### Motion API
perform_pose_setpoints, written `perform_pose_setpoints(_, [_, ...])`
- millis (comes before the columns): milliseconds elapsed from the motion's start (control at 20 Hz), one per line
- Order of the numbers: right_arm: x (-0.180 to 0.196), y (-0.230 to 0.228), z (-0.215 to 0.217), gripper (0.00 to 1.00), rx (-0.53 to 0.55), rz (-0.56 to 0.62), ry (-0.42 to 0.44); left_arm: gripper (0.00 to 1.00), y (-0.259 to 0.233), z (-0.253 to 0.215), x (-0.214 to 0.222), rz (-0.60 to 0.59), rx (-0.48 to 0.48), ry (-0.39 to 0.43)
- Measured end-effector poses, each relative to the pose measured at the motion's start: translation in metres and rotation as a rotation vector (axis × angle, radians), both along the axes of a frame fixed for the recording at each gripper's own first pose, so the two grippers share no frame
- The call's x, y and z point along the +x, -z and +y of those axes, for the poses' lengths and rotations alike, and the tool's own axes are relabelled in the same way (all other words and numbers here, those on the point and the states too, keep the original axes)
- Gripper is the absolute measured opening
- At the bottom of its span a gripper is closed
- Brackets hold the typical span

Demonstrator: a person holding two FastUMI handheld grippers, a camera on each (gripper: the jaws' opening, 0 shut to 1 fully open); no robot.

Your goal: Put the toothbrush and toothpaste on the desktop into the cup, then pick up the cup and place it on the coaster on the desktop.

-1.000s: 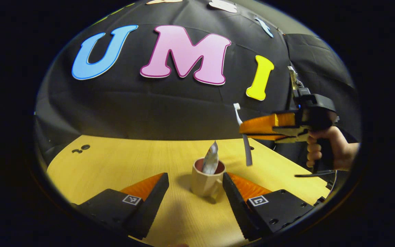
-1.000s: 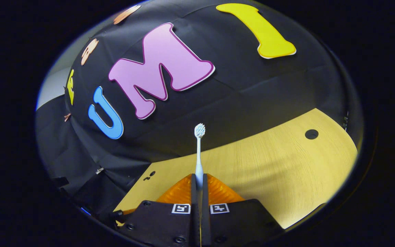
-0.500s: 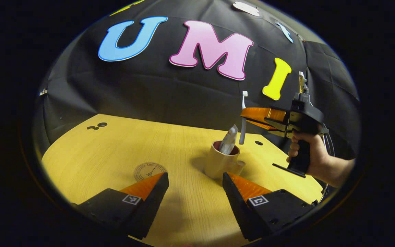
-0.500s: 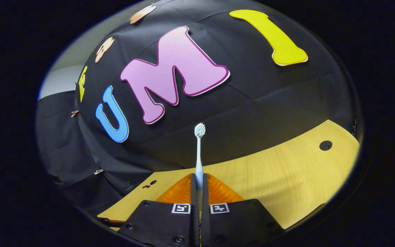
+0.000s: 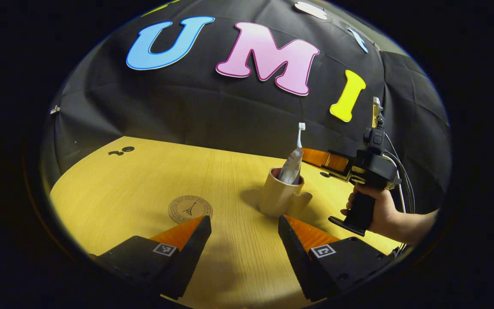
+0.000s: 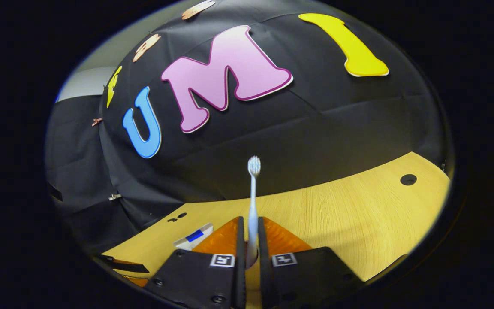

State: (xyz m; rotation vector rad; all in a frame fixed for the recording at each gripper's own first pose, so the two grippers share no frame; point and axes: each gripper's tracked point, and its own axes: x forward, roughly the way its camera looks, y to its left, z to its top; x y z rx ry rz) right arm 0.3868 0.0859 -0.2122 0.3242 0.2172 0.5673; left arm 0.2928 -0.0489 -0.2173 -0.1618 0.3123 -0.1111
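The left gripper has its two fingers spread wide apart with nothing between them. It sits low over the near edge of the table. In the left gripper view, the coaster lies flat on the wood just beyond the left finger. The cup stands upright to the right of the coaster, apart from it, with its handle turned to the right.

The toothpaste is in the cup, leaning, with its upper end above the rim. The toothbrush rises behind the toothpaste, head up and near vertical, and its lower part goes down into the cup.

The right gripper reaches in from the right at the level of the cup's rim, held by a hand. In the right gripper view, the fingers of this gripper stand slightly apart. The toothbrush handle stands in the narrow slot between them, and a dark sliver of gap shows along its left side.
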Motion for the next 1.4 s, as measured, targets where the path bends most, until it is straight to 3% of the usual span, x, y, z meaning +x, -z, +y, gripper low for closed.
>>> perform_pose_setpoints(50, [-0.002,-0.002,-0.003,0.18,-0.006,-0.009,0.006,0.98,0.003,-0.001,-0.001,0.002,-0.005,0.002])
perform_pose_setpoints(150, [-0.009,-0.002,-0.007,0.73,-0.008,-0.008,0.017,0.97,0.009,-0.001,-0.006,0.011,-0.02,-0.002])
perform_pose_setpoints(250, [-0.019,-0.001,-0.012,0.8,-0.008,0.022,0.025,0.97,0.011,0.0,-0.01,0.015,-0.043,-0.009])
perform_pose_setpoints(300, [-0.024,0.0,-0.014,0.85,-0.012,0.046,0.026,0.92,0.01,0.001,-0.012,0.014,-0.051,-0.013])
perform_pose_setpoints(350, [-0.028,0.0,-0.017,0.98,-0.023,0.064,0.035,0.97,0.01,0.004,-0.016,0.013,-0.055,-0.019])
perform_pose_setpoints(600, [-0.045,-0.015,-0.014,0.98,-0.025,0.133,0.043,0.98,0.008,0.022,-0.037,0.009,-0.052,-0.06])
perform_pose_setpoints(750, [-0.054,-0.012,-0.013,0.98,-0.118,0.171,0.035,0.98,0.007,0.035,-0.051,0.013,-0.054,-0.111])
perform_pose_setpoints(850, [-0.061,-0.019,-0.004,0.98,-0.113,0.208,0.012,0.98,0.002,0.042,-0.064,0.013,-0.054,-0.137])
perform_pose_setpoints(950, [-0.069,-0.017,0.005,0.98,-0.127,0.277,-0.006,0.98,-0.002,0.051,-0.078,0.024,-0.059,-0.161])
perform_pose_setpoints(1200, [-0.072,-0.008,0.008,0.98,-0.304,0.374,-0.037,0.98,-0.015,0.075,-0.112,0.041,-0.041,-0.217])
perform_pose_setpoints(1400, [-0.071,-0.002,0.023,0.98,-0.324,0.527,-0.064,0.97,-0.008,0.093,-0.134,0.093,-0.03,-0.266])
